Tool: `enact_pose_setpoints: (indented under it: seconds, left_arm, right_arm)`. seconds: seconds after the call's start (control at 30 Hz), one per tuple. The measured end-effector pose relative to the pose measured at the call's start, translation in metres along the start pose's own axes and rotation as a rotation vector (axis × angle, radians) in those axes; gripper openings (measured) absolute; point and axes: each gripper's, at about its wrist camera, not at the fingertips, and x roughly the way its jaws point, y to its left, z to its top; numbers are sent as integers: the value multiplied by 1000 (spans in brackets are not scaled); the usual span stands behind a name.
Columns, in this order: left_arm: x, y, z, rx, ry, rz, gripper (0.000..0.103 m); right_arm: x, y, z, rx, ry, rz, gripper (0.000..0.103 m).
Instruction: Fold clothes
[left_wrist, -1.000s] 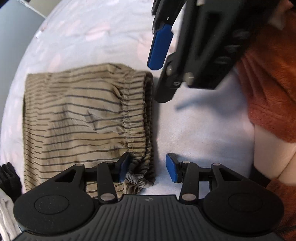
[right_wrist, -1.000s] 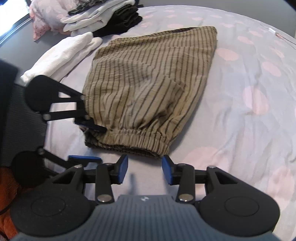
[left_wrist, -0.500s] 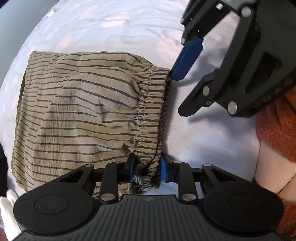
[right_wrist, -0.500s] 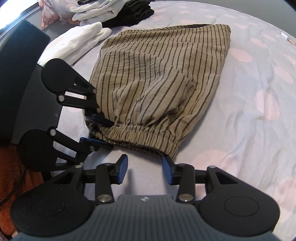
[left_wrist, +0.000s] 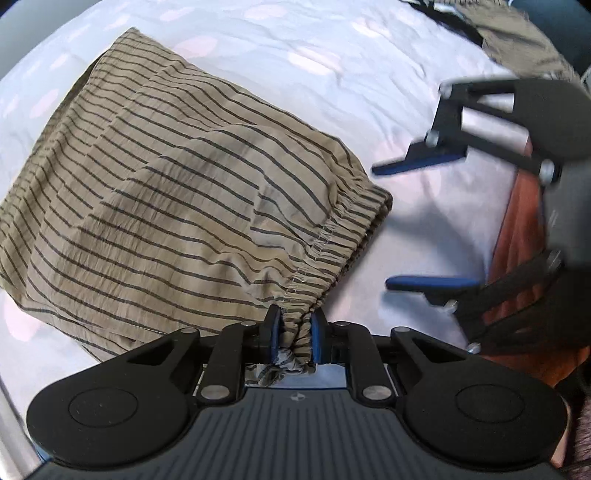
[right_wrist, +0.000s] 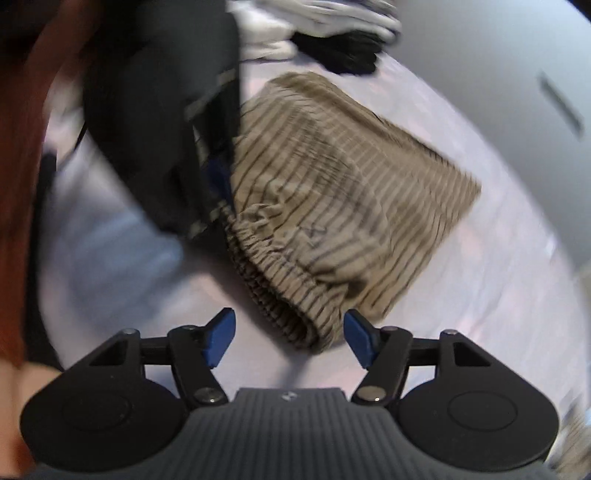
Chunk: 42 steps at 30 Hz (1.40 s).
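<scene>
- Left wrist view: the left claw (left_wrist: 294, 332) is closing and already pinches one corner of the elastic waistband of the striped shorts (left_wrist: 177, 206), which lie half folded on the bed (left_wrist: 406, 103). The right claw (left_wrist: 424, 229) hangs beside the waistband with nothing in it.
- Right wrist view: this picture is blurred, but the right claw (right_wrist: 290, 339) is opening, and the other waistband corner (right_wrist: 306, 328) seems to lie between its pads, not pinched. The step is taking the waistband; next the right claw must clench on that corner.

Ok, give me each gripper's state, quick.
Left gripper: closing, pads pinching the striped shorts at the waistband.
Right gripper: opening, holding nothing.
</scene>
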Motion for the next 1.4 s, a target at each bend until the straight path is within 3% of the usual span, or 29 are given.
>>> enact_pose_setpoints:
  seconds: [0.2,0.4,0.47,0.5,0.6,0.7,0.77,1.0,1.2,1.4]
  left_arm:
    - [-5,12,-6,-35,-36,-59,18]
    - [-2,24,-10,-70,-64,-116,18]
    - [-2,28,-13,-94,-71,-130,19]
    - [-2,29,-14,-104,-74,-136,20]
    - [1,29,-11,-99,-94,-134,24]
    - [-7,15,-6,-10,-144,-100,28]
    - [-11,2,-4,58,-172,-58,40]
    - [-14,-39,-9,271,-194,72,50]
    - [-2,-75,-19,503,-192,287,50]
    - [27,-98,-33,675,-127,464,54]
  right_arm:
    - [26,26,0,-245,52,-87,68]
    - [39,35,-5,-336,14,-187,65]
    - [40,38,-9,-363,5,-226,52]
    - [41,39,-10,-366,9,-244,32]
    - [39,30,-12,-313,4,-241,22]
    - [36,11,-10,-208,-4,-213,21]
    - [34,-3,-9,-125,-12,-172,20]
    - [27,-36,-15,63,-46,-80,20]
    - [21,-35,-14,129,-68,-52,20]
    - [17,-42,-16,180,-83,-35,20]
